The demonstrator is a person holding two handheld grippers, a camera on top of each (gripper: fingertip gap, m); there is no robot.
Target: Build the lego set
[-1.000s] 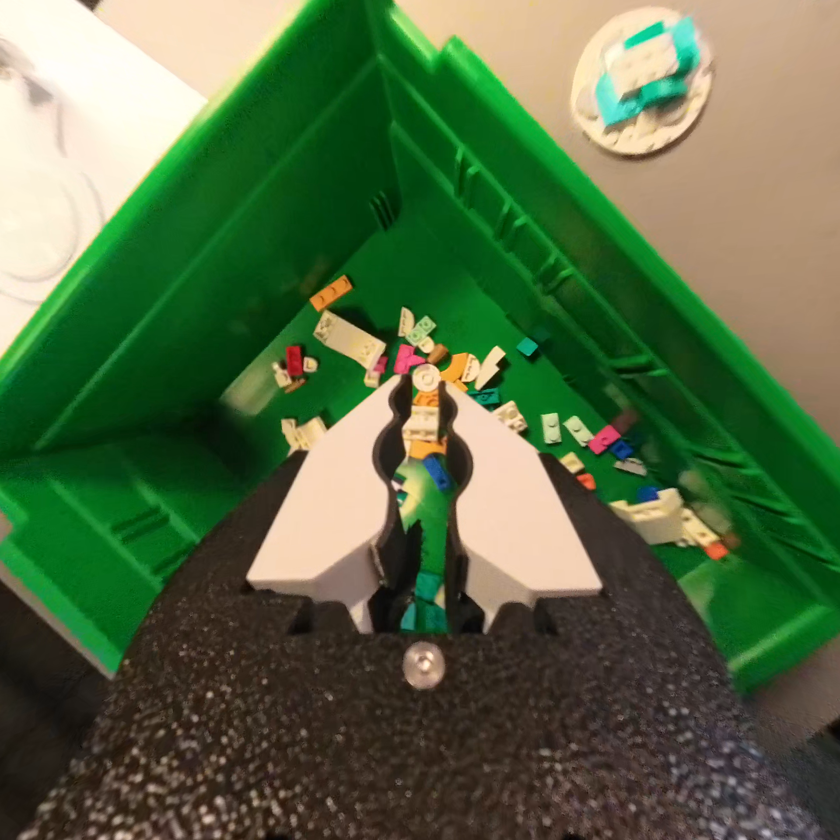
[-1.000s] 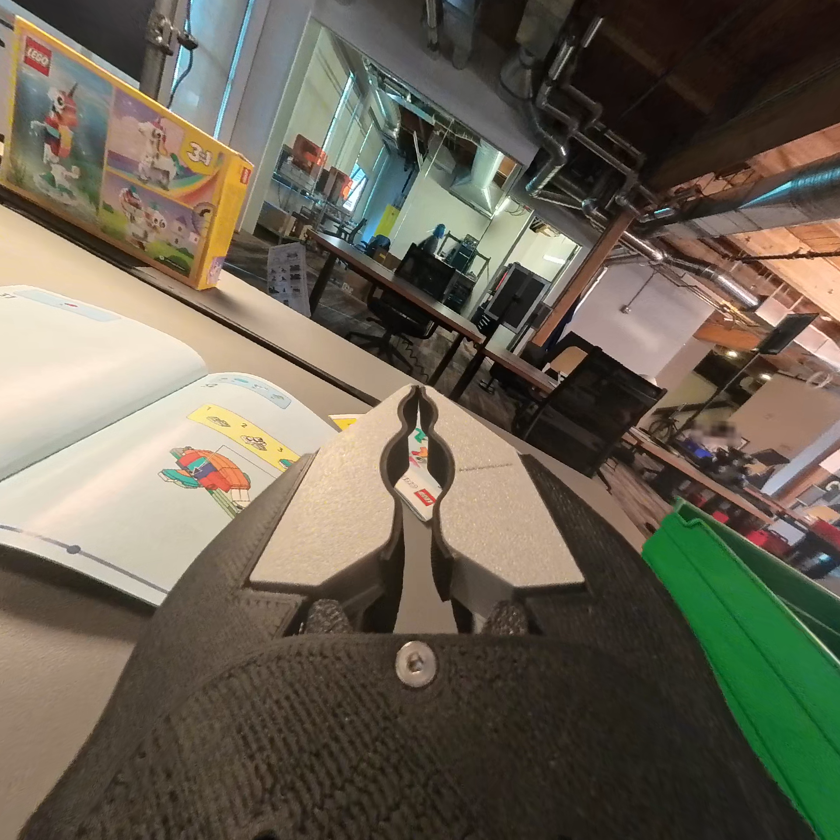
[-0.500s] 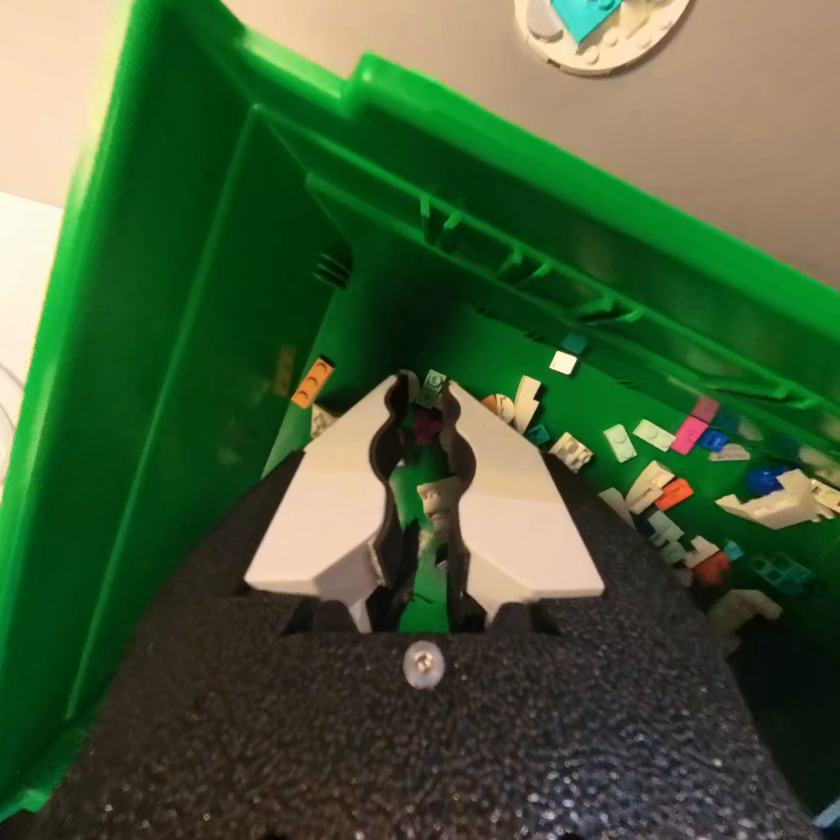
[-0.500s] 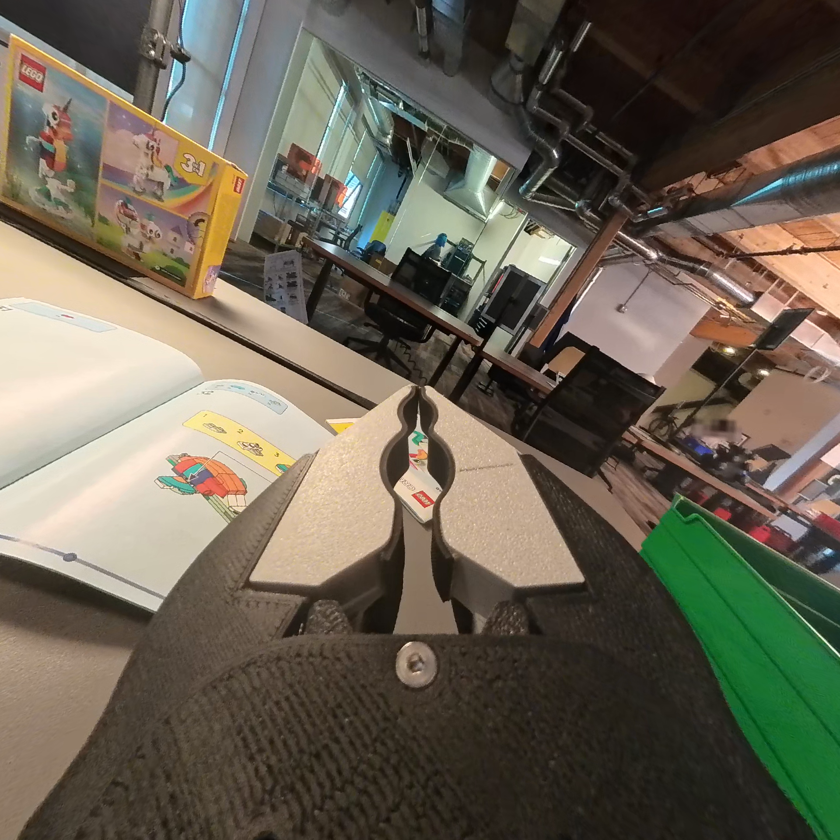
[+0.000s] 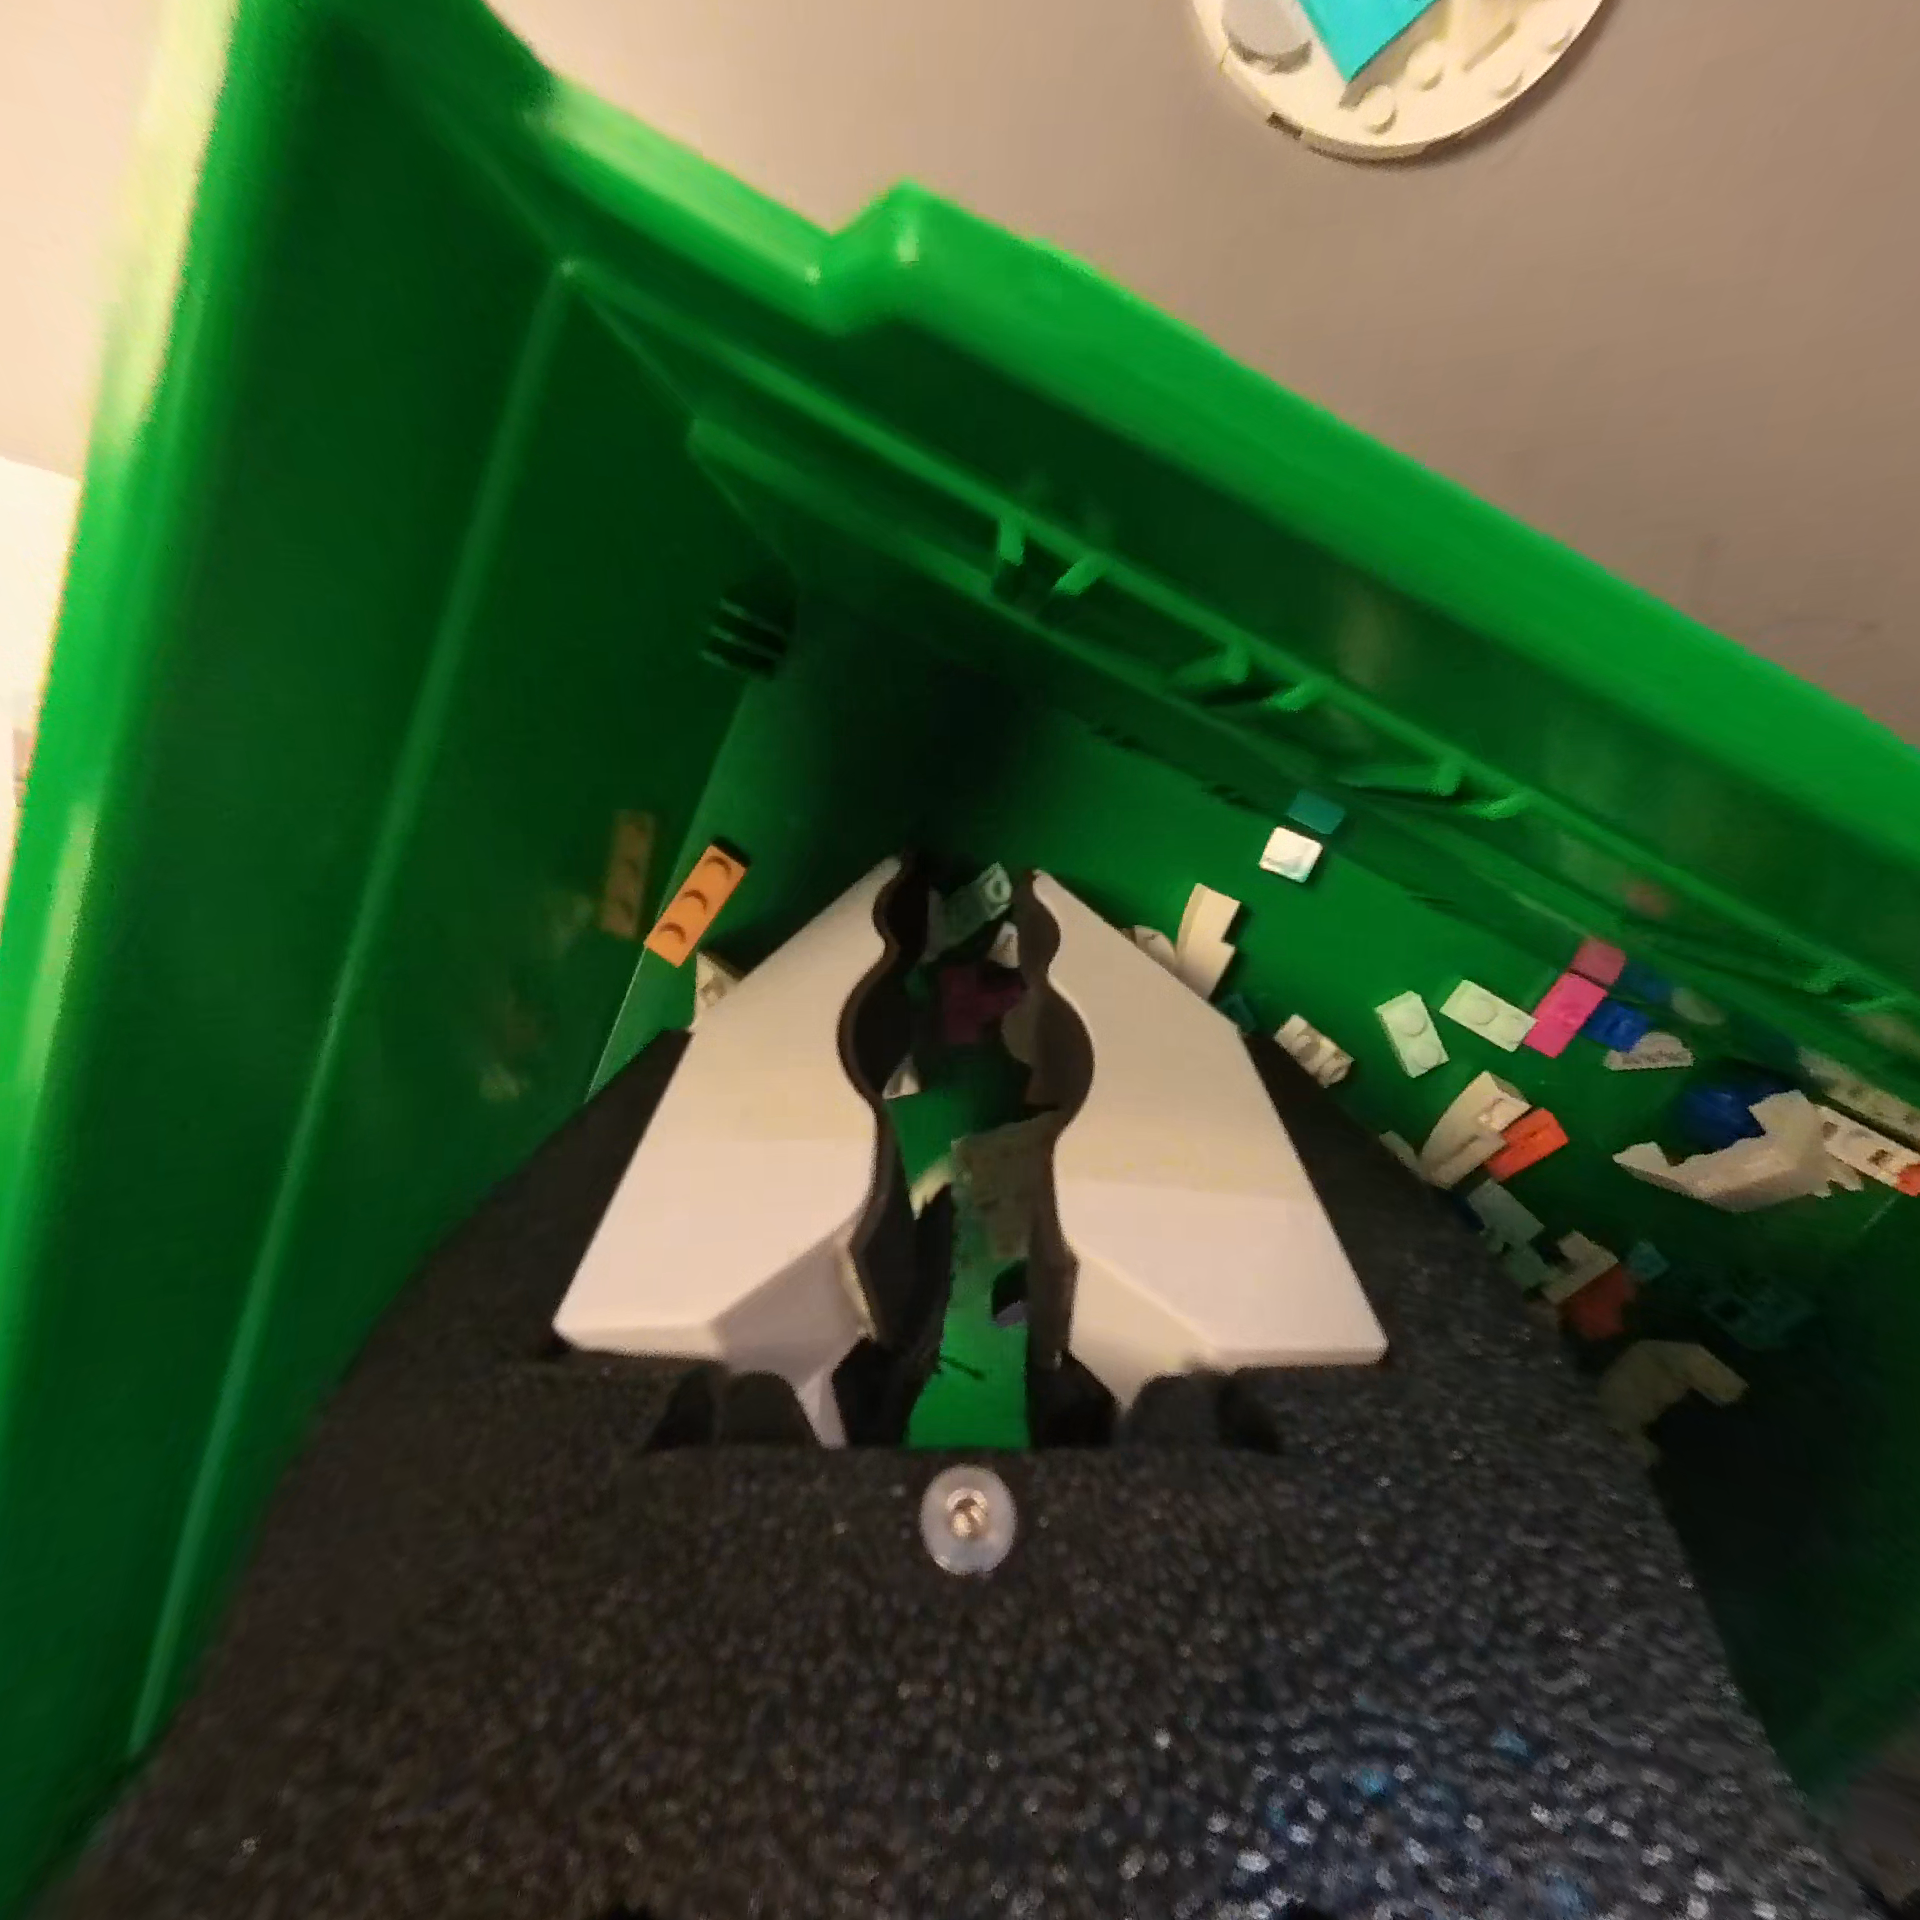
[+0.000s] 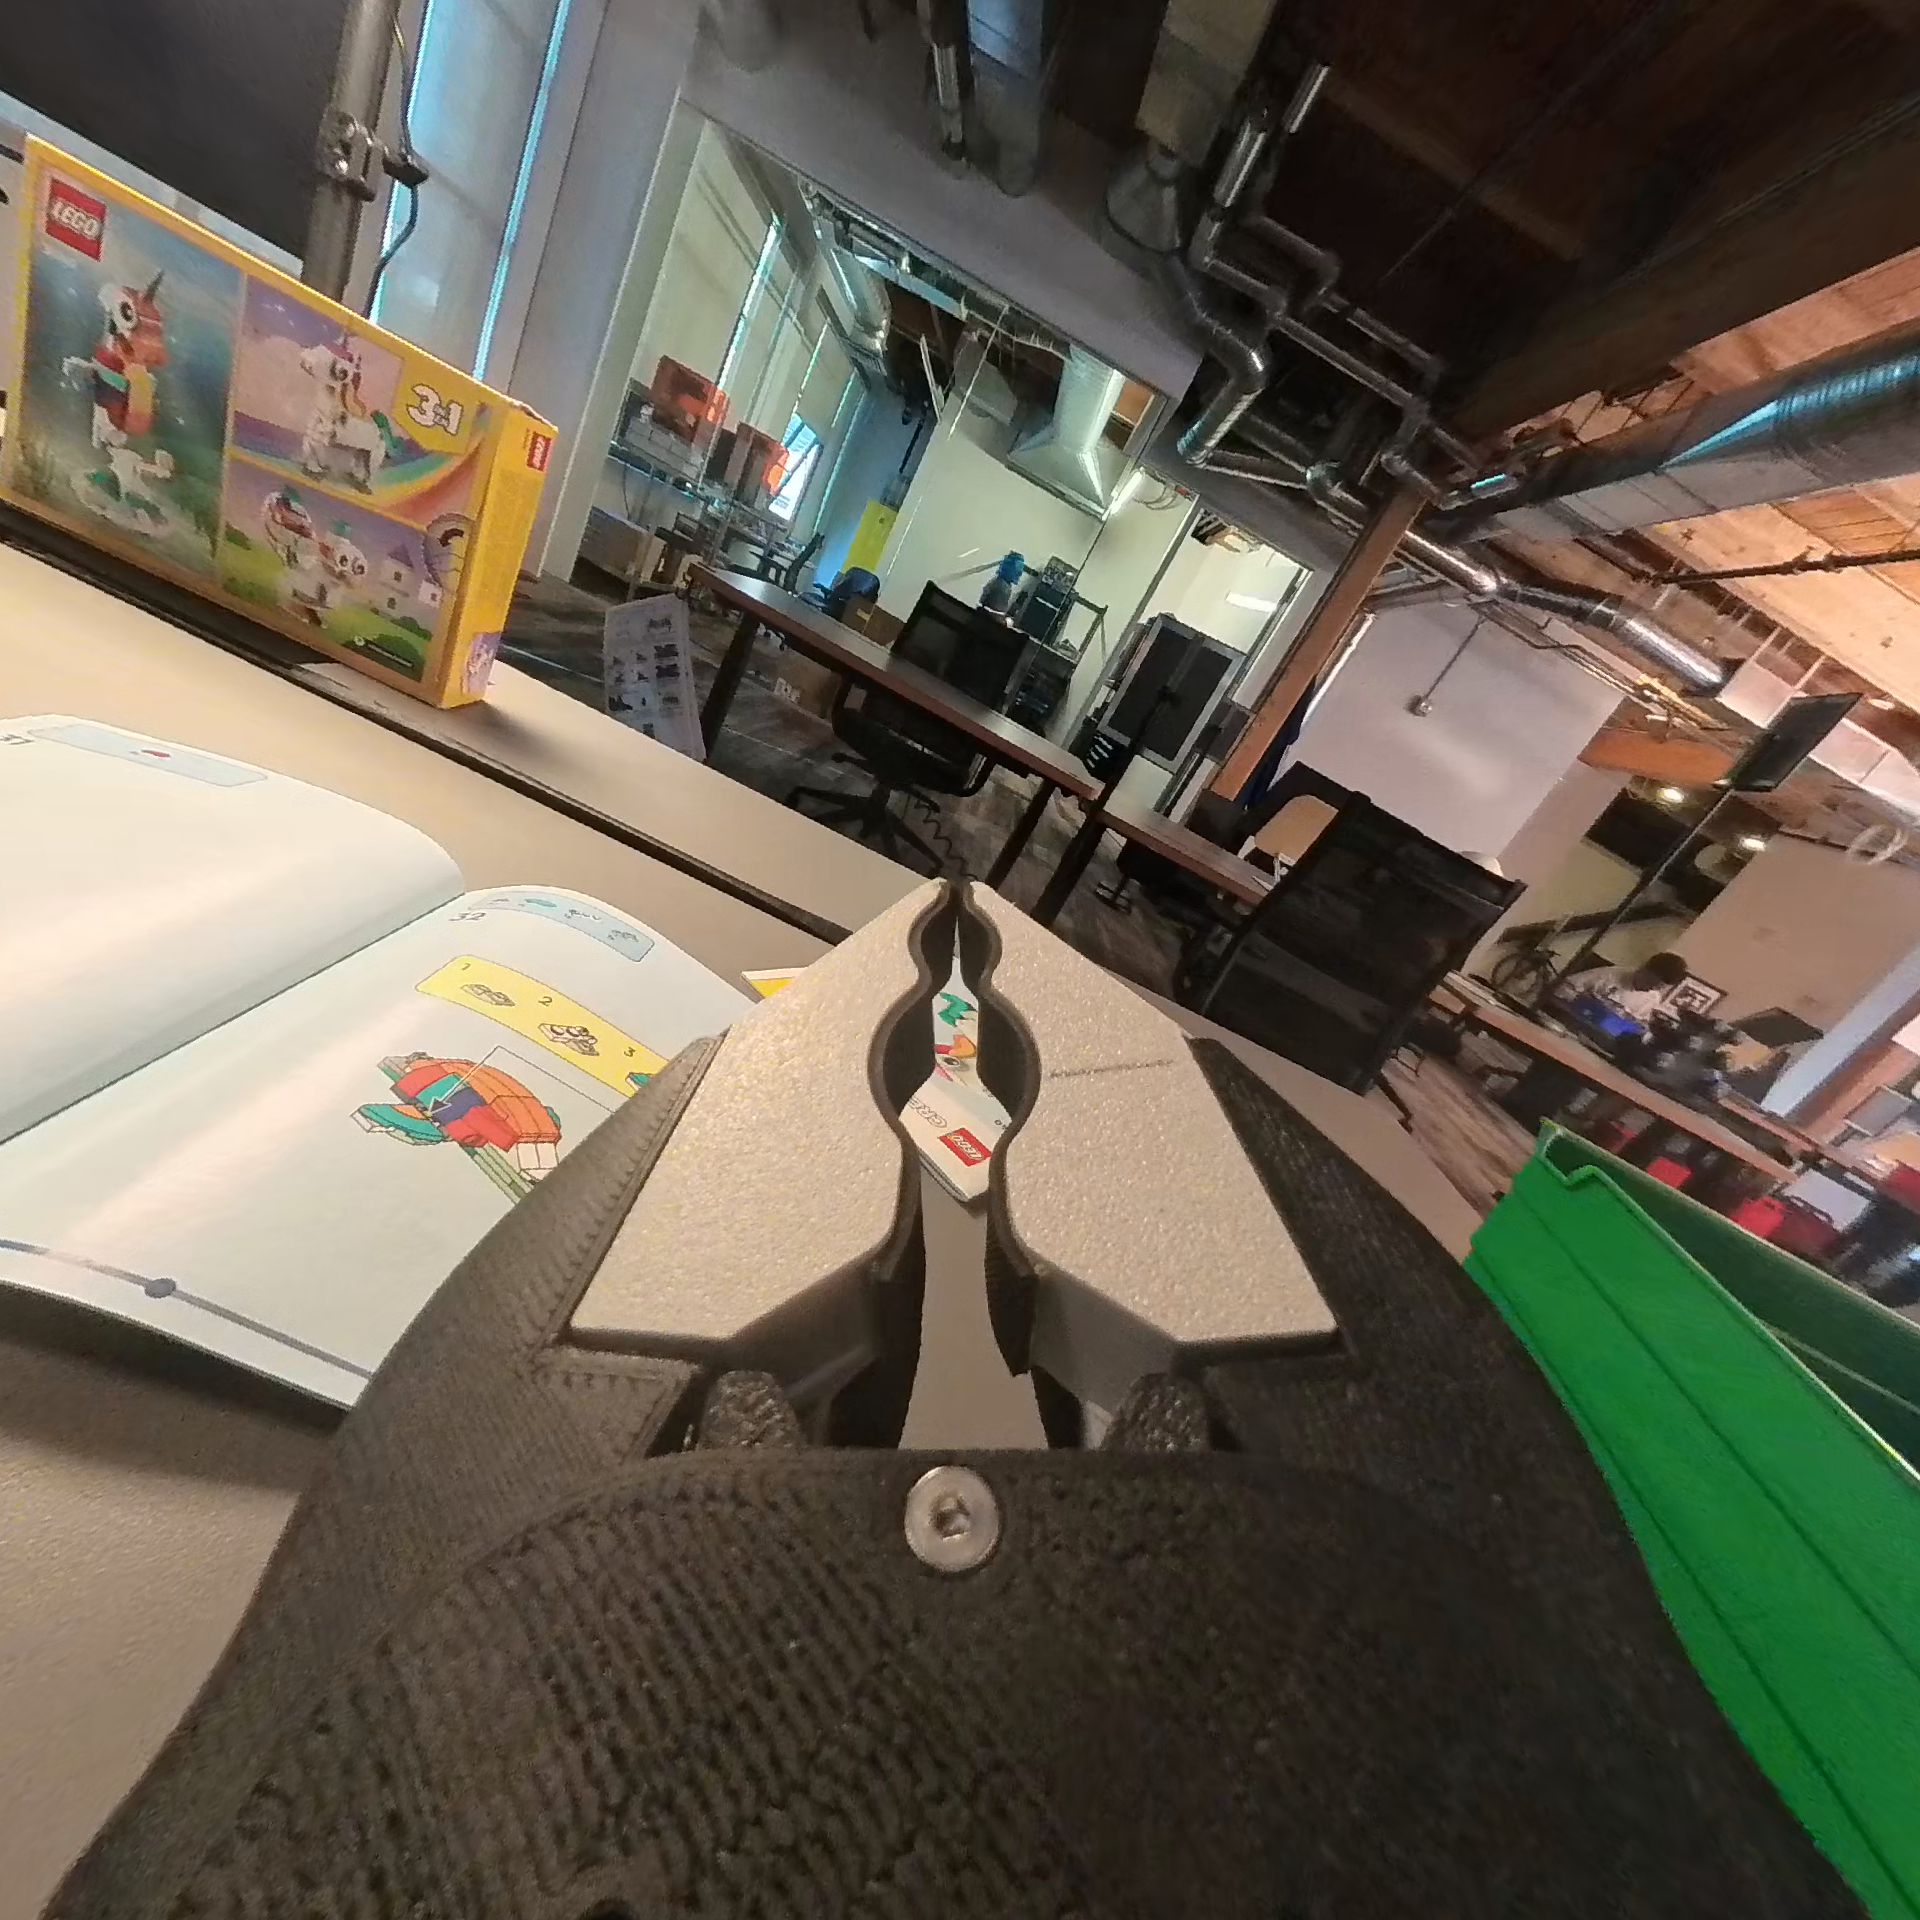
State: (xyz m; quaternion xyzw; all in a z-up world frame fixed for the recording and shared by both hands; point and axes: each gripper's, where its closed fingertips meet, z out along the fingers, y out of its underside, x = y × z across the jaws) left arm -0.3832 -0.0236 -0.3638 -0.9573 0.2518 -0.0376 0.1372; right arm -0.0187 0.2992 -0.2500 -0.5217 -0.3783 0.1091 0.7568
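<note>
My left gripper reaches down inside the green bin, near its far left corner. Its jaws stand a narrow gap apart with nothing clearly held. Through the gap I see a mint piece and a dark magenta piece on the bin floor. An orange plate lies just left of the tips. Several white, mint, pink, blue and red pieces are scattered to the right. My right gripper is shut and empty, held low over the grey table beside the open instruction booklet.
A round white plate with a teal build sits on the table beyond the bin. The yellow set box stands at the far left. A small leaflet lies ahead of the right gripper. The bin's wall rises at its right. Left tips to right tips: about 50 cm. The orange plate is about 4 cm from my left fingertips.
My left gripper has gone deeper into the bin, toward the far left corner and closer to the pieces. Its jaw gap is unchanged. The right gripper has barely moved.
</note>
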